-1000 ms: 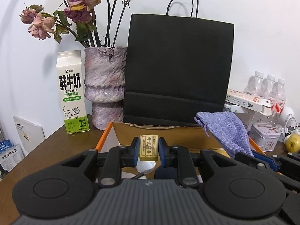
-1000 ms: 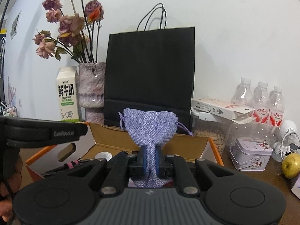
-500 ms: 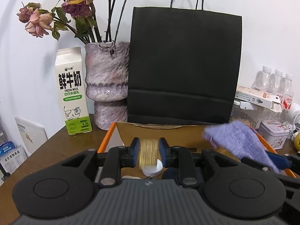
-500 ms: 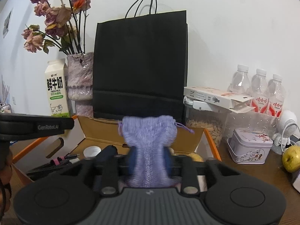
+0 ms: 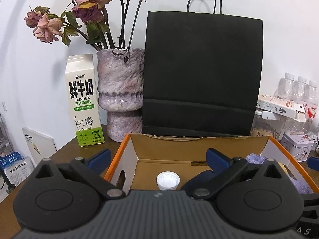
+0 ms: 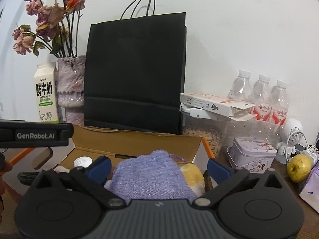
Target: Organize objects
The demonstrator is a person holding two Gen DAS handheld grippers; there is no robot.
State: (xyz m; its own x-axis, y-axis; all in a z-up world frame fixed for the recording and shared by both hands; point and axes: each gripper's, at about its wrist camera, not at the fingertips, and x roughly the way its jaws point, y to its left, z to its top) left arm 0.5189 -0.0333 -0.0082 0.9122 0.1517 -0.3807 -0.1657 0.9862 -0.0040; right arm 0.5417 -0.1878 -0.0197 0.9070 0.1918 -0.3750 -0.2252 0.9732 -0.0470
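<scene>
Each handheld tool has a ribbed dark-grey plastic body with two round black discs either side. The left gripper [image 5: 157,157] carries black linkage arms with silver pivot screws and blue finger pads. The right gripper [image 6: 158,164] looks identical; beside it, white "GenRobot.AI" lettering marks a black bar.

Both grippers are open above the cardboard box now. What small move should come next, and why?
Probably lift both away. The left gripper and right gripper have just been opening; the purple pouch lies loose in the cardboard box, touching no pad, and the left holds nothing.
</scene>
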